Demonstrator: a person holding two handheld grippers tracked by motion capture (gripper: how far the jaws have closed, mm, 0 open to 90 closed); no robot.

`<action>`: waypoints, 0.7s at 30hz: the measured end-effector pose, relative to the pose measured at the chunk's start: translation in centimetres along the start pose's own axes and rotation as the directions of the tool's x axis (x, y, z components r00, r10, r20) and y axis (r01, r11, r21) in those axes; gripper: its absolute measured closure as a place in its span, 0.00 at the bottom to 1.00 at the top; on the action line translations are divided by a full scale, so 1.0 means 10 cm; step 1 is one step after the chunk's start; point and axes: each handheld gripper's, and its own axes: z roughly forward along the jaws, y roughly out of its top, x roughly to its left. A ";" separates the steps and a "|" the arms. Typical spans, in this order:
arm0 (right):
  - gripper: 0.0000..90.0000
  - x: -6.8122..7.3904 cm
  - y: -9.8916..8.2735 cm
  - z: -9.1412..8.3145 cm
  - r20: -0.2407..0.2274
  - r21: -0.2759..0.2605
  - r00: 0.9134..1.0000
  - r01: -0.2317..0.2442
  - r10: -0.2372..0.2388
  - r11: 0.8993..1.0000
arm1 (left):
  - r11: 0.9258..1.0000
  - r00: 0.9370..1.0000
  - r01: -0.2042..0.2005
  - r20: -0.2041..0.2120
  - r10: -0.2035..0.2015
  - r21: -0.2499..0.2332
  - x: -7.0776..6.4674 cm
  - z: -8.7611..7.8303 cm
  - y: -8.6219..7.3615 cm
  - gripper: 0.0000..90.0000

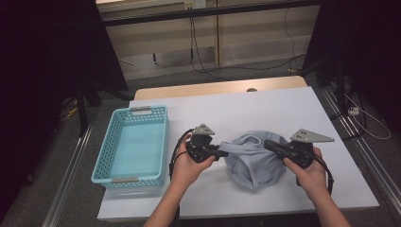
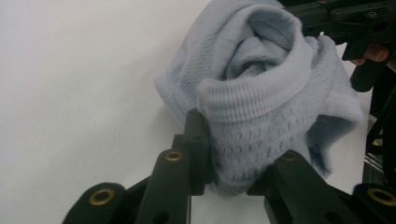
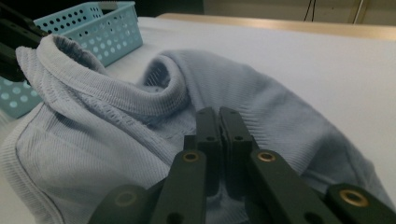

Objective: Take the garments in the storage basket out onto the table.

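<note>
No text, label, brand, number or sign can be read in any of the views. The pale blue knitted garment (image 1: 255, 161) carries no visible tag or print, the light blue perforated plastic basket (image 1: 163, 137) at nine o'clock on the white surface (image 1: 265, 106) bears no lettering, and the grey three-cornered plates and black bodies of the tools show no markings that can be made out.

Basket (image 1: 132, 144) left; bare table (image 1: 265, 106) beyond
</note>
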 end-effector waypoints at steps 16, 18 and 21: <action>0.91 0.04 -0.01 0.07 0.029 0.063 0.998 0.051 -0.053 0.997 | 1.000 1.000 0.010 0.015 -0.010 0.024 -0.03 0.02 -0.03 0.96; 0.86 0.05 0.03 0.06 0.030 0.058 0.998 0.055 -0.056 0.997 | 1.000 1.000 0.008 0.015 -0.008 0.024 -0.03 0.01 -0.03 0.96; 0.81 0.06 0.12 0.06 0.026 0.054 0.997 0.074 -0.075 0.996 | 1.000 1.000 0.008 0.013 -0.008 0.025 -0.03 0.01 -0.03 0.96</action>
